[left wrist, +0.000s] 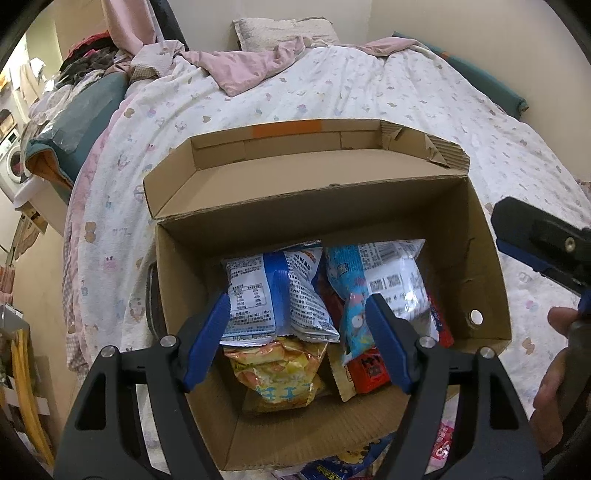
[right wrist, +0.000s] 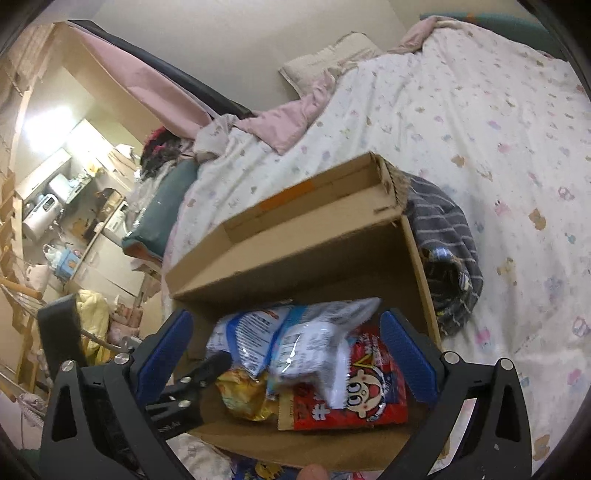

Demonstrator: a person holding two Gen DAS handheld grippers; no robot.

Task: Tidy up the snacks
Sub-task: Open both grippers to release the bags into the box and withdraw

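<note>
An open cardboard box (left wrist: 476, 236) sits on the bed and holds several snack bags: a blue-and-white bag (left wrist: 273, 291), a light blue cartoon bag (left wrist: 384, 280), a yellow bag (left wrist: 280, 373) and a red bag (left wrist: 369, 369). My left gripper (left wrist: 297, 314) is open and empty above the box, over the blue-and-white bag. My right gripper (right wrist: 286, 332) is open and empty above the same box (right wrist: 314, 254); the red cartoon bag (right wrist: 365, 391) and white-blue bags (right wrist: 295, 332) lie below it. The right gripper also shows at the right edge of the left wrist view (left wrist: 543, 240).
The bed has a white patterned duvet (left wrist: 332, 88) with a pink blanket (left wrist: 243, 66) and pillow (left wrist: 280, 29). A striped grey cloth (right wrist: 447, 236) lies beside the box. More snack packets (left wrist: 443, 443) lie in front of the box. Cluttered shelves (right wrist: 74, 206) stand at left.
</note>
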